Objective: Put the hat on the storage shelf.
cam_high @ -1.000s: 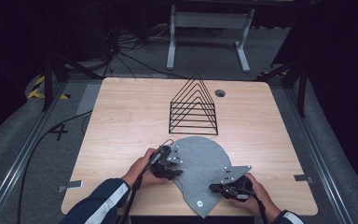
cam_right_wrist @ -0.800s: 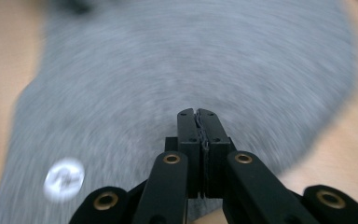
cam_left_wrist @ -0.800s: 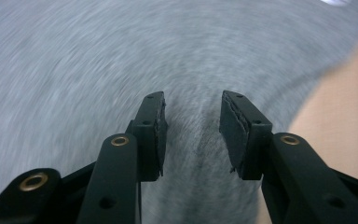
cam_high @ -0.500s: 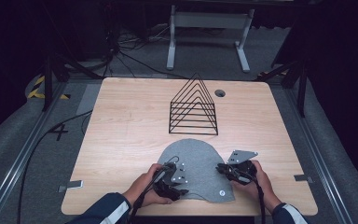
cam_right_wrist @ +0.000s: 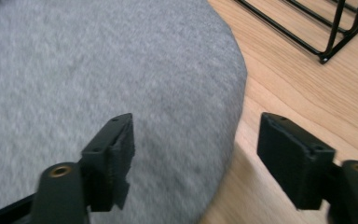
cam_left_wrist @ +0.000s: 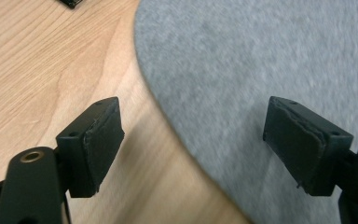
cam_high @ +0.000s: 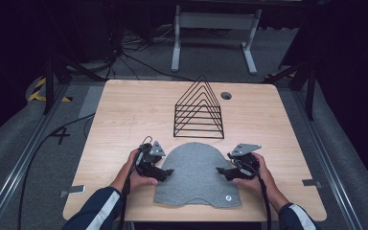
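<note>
Grey felt, one dome-shaped piece [cam_high: 197,175], lies flat at the table's [cam_high: 124,115] near edge. Two grippers flank it: left gripper [cam_high: 168,171] and right gripper [cam_high: 219,171], both released, jaws just opened, nothing gripped. One black wire rack [cam_high: 199,110] stands behind. Sleeves are cut off below.

Between the two tongs lies a grey felt piece [cam_high: 196,175], a flat heathered grey with a fine speckled grain, bearing one small pale round mark near its corner by the right tongs [cam_high: 223,171]. Both the left tongs [cam_high: 167,173] and the right are matt black, each topped by a light grey plate. The desk [cam_high: 124,115] under them is pale wood with a soft streaked grain. Beyond the tongs stands a wire rack [cam_high: 199,108], thin black lines in nested triangles. The person's sleeves [cam_high: 98,211] are dark navy with a white stripe.
</note>
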`<control>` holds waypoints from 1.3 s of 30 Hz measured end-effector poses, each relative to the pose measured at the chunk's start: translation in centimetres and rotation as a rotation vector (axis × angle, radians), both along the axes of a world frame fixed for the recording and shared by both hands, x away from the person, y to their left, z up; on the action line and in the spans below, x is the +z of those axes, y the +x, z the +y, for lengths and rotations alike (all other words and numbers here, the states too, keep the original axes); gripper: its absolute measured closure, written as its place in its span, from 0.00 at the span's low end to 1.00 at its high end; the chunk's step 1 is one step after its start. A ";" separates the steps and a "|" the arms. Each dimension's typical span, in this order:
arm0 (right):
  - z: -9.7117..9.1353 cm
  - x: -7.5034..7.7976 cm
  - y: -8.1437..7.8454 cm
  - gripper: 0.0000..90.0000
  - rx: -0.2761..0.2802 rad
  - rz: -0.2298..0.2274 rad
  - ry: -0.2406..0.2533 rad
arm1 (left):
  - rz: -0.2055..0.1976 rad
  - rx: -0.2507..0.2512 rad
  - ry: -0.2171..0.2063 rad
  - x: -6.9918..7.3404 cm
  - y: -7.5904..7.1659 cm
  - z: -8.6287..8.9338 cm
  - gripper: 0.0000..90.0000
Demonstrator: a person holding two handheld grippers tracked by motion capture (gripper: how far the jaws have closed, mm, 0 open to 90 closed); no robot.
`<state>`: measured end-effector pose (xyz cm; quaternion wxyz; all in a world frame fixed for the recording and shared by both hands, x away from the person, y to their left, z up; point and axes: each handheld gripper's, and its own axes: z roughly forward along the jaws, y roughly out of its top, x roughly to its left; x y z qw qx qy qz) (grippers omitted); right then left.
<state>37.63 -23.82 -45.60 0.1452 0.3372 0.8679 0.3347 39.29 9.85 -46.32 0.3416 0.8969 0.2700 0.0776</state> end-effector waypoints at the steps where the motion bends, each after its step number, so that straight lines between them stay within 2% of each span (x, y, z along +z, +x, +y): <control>1: 0.2 -0.1 0.2 0.26 -0.009 0.006 -0.004 | -0.005 -0.005 0.024 -0.4 0.4 -0.4 0.19; 4: 0.7 -0.3 0.4 0.27 -0.028 0.018 -0.016 | -0.013 -0.013 0.014 -0.6 0.6 -0.8 0.17; 5: 1.1 -0.4 0.5 0.22 -0.050 0.033 -0.013 | -0.009 -0.023 0.021 -0.5 0.6 -0.9 0.17; 6: 1.3 -0.4 0.5 0.22 -0.055 0.036 -0.020 | -0.013 -0.024 0.019 -0.5 0.4 -1.2 0.17; 9: 1.6 -0.3 0.4 0.22 -0.053 0.042 -0.031 | -0.003 -0.010 0.028 -0.4 0.1 -1.7 0.17; 13: 1.8 -0.2 0.1 0.22 -0.043 0.052 -0.036 | -0.007 -0.019 0.033 -0.4 0.0 -1.8 0.17; 14: 1.9 -0.2 0.0 0.23 -0.034 0.055 -0.040 | -0.001 -0.023 0.028 -0.4 -0.1 -1.8 0.19; 15: 2.0 -0.2 -0.1 0.24 -0.031 0.055 -0.044 | -0.008 -0.037 0.030 -0.3 -0.2 -1.8 0.26; 16: 2.1 -0.1 -0.2 0.27 -0.029 0.058 -0.047 | -0.002 -0.043 0.027 -0.2 -0.4 -1.9 0.26; 17: 2.2 -0.1 -0.3 0.31 -0.024 0.056 -0.050 | -0.005 -0.058 0.030 -0.1 -0.5 -1.9 0.32; 18: 2.3 0.1 -0.5 0.40 -0.010 0.062 -0.047 | 0.000 -0.058 0.029 0.0 -0.7 -2.0 0.38; 19: 2.3 0.1 -0.5 0.40 -0.010 0.062 -0.047 | 0.000 -0.058 0.029 0.0 -0.7 -2.0 0.41; 20: 2.4 0.2 -0.7 0.52 0.022 0.062 -0.044 | -0.004 -0.070 0.031 0.0 -0.7 -1.9 0.45; 21: 2.4 0.2 -0.7 0.52 0.022 0.062 -0.044 | -0.005 -0.080 0.024 0.0 -0.8 -1.9 0.45; 22: 2.5 0.3 -1.0 0.63 0.038 0.062 -0.036 | -0.001 -0.091 0.019 0.1 -0.9 -1.9 0.50; 23: 2.5 0.3 -1.0 0.63 0.038 0.062 -0.036 | -0.001 -0.091 0.019 0.1 -0.9 -1.9 0.53; 24: 2.6 0.3 -1.2 0.75 0.057 0.064 -0.024 | -0.006 -0.110 0.019 0.1 -0.9 -1.9 0.58; 26: 2.7 0.2 -1.4 0.81 0.071 0.064 -0.018 | 0.003 -0.125 0.005 0.1 -0.9 -1.9 0.68; 28: 2.6 0.3 -1.5 0.87 0.081 0.070 -0.020 | 0.013 -0.148 0.005 0.2 -1.1 -2.0 0.79; 29: 2.6 0.3 -1.5 0.87 0.081 0.070 -0.020 | 0.013 -0.148 0.005 0.2 -1.1 -2.0 0.83; 30: 2.4 0.3 -1.5 0.91 0.083 0.065 -0.020 | 0.007 -0.152 0.002 0.2 -1.1 -2.0 0.85; 32: 2.3 0.4 -1.5 0.92 0.084 0.064 -0.019 | 0.010 -0.160 0.011 0.3 -1.2 -2.1 0.87; 34: 1.9 0.5 -1.5 0.93 0.083 0.065 -0.016 | -0.006 -0.171 0.026 0.5 -1.3 -2.3 0.89; 39: 1.0 1.6 -1.4 0.93 0.077 0.031 0.017 | -0.036 -0.175 -0.009 1.8 -1.2 -2.1 0.90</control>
